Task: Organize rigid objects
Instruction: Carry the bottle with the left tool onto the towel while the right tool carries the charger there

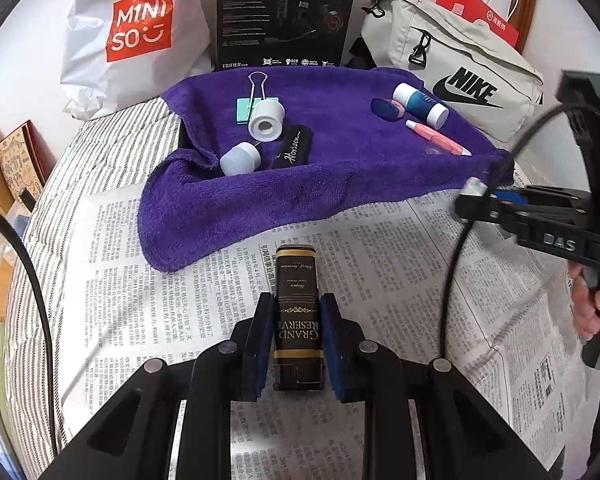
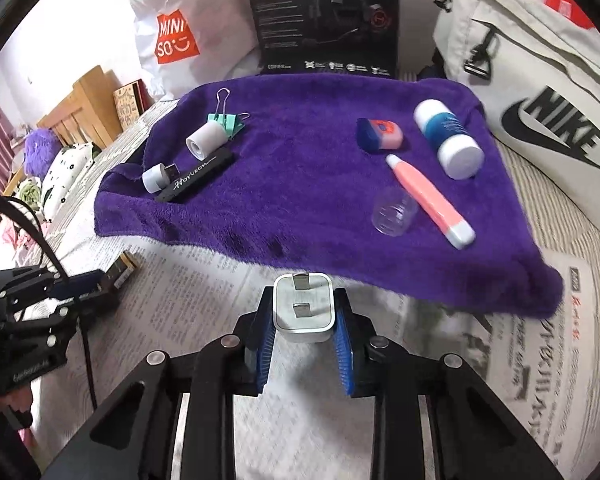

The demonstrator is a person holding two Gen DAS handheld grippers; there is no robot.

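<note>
My left gripper point(image 1: 296, 312) is shut on a dark brown Grand Reserve tin point(image 1: 298, 300) and holds it over the newspaper point(image 1: 380, 280). My right gripper point(image 2: 303, 312) is shut on a white plug adapter point(image 2: 303, 306) just before the purple towel point(image 2: 300, 208). On the towel lie a teal binder clip point(image 2: 228, 122), a white roll point(image 2: 204, 142), a black Horizon bar point(image 2: 196, 176), a blue and pink eraser point(image 2: 380, 134), a blue and white bottle point(image 2: 448, 140), a pink pen point(image 2: 428, 200) and a clear cap point(image 2: 394, 212).
Behind the towel stand a white Miniso bag point(image 1: 132, 36), a black Edifier box point(image 1: 284, 12) and a grey Nike bag point(image 1: 452, 68). The right gripper also shows in the left wrist view point(image 1: 472, 196). A wooden bed frame point(image 2: 80, 108) is at the left.
</note>
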